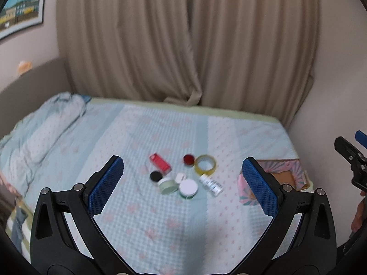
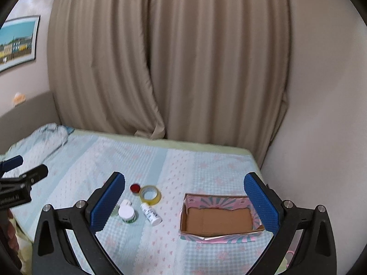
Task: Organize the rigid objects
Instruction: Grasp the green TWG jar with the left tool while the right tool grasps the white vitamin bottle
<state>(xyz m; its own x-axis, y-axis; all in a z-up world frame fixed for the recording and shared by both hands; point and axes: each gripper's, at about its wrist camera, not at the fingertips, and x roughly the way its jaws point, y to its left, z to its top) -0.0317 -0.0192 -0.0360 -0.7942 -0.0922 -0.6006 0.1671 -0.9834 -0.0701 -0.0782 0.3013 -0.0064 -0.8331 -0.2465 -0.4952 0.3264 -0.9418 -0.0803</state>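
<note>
Beyond left gripper (image 1: 182, 184): tape roll (image 1: 205, 164).

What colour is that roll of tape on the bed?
Yellowish, see-through tape roll; clearest in the left wrist view.

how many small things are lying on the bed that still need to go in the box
8, clustered left of the empty box: red carton, red lid, tape roll, black cap, green jar, white piece, white-lidded jar, bottle.

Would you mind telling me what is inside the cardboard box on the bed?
The cardboard box holds nothing visible: its bare brown floor shows in the right wrist view. Only the strip behind its near wall and the corner behind the right gripper's finger are hidden.
</note>
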